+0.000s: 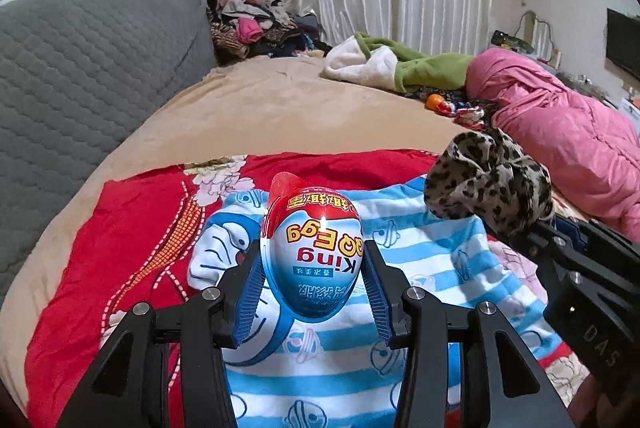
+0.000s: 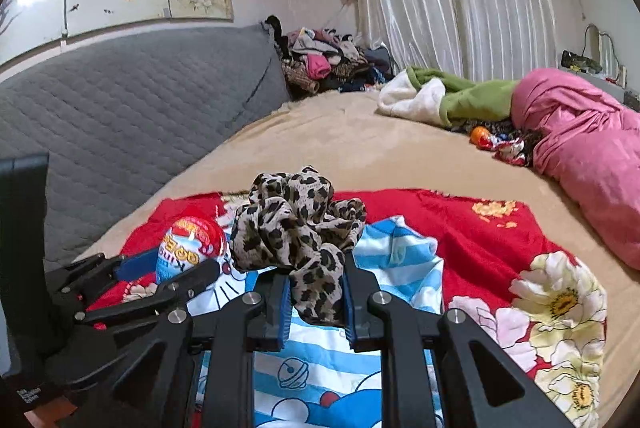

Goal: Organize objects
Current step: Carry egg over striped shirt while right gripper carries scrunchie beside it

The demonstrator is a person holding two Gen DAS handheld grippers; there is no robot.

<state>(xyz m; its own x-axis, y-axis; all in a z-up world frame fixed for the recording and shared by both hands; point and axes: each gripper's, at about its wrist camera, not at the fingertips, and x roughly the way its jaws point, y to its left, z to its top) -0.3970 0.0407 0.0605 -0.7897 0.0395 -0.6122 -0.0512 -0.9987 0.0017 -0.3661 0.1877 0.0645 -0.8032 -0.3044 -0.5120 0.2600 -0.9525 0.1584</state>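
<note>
My left gripper point(image 1: 312, 260) is shut on a blue, white and red toy egg point(image 1: 311, 252), held upside down above a blue-striped cartoon cloth point(image 1: 344, 360). In the right wrist view the same egg point(image 2: 188, 248) and the left gripper point(image 2: 166, 270) show at the lower left. My right gripper point(image 2: 316, 292) is shut on a leopard-print scrunchie point(image 2: 298, 224), which bunches up above the pads. The scrunchie point(image 1: 488, 183) and the black right gripper body show at the right edge of the left wrist view. Both hang over the red floral cloth point(image 2: 472, 240).
The red cloth lies on a tan bed sheet point(image 1: 280, 107). A grey quilted headboard point(image 1: 80, 67) stands to the left. Farther back lie a pink jacket point(image 1: 560, 131), a green and white garment point(image 1: 400, 63), an orange toy point(image 2: 480, 136) and a pile of clothes point(image 1: 256, 23).
</note>
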